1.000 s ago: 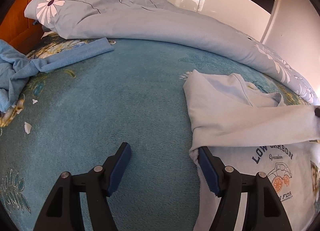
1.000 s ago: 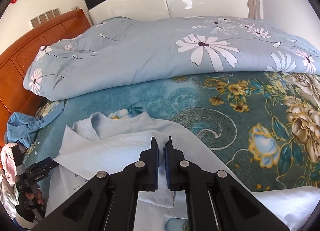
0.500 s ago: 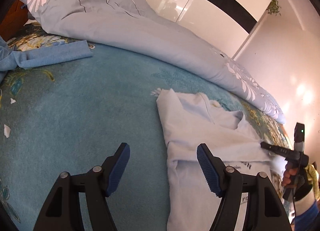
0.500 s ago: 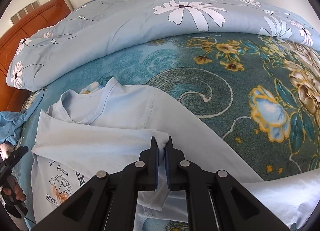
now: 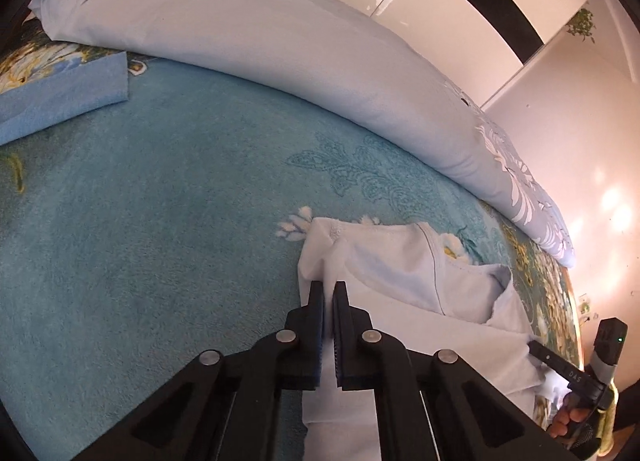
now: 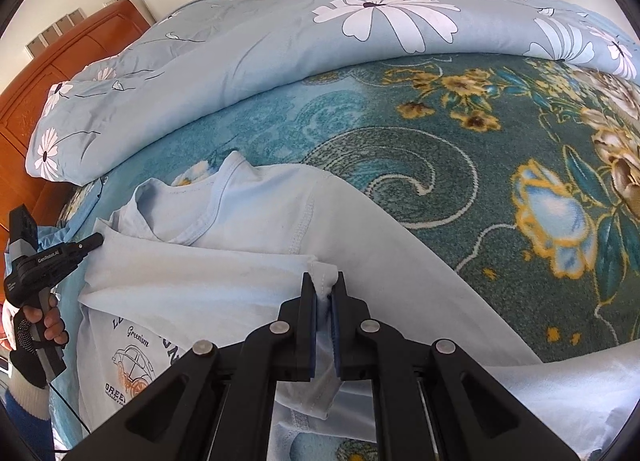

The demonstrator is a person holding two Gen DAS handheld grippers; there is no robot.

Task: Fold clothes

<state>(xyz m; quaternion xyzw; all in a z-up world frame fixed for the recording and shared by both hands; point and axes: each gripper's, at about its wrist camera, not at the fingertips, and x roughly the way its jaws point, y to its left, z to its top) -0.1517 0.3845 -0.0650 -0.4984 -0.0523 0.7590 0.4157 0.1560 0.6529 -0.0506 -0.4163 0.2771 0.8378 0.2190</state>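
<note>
Swung across from the bare blanket, the left gripper (image 5: 328,293) has just closed its jaws on the folded edge of the pale blue T-shirt (image 6: 224,285) lying on the teal floral blanket (image 6: 460,165), while the right gripper (image 6: 324,285) pinches its sleeve hem.

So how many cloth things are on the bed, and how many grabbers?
Shirts: 1
Blue towels: 1
Duvets: 1
Blankets: 1
Grabbers: 2, left and right, both pinching the shirt
Total: 6
</note>
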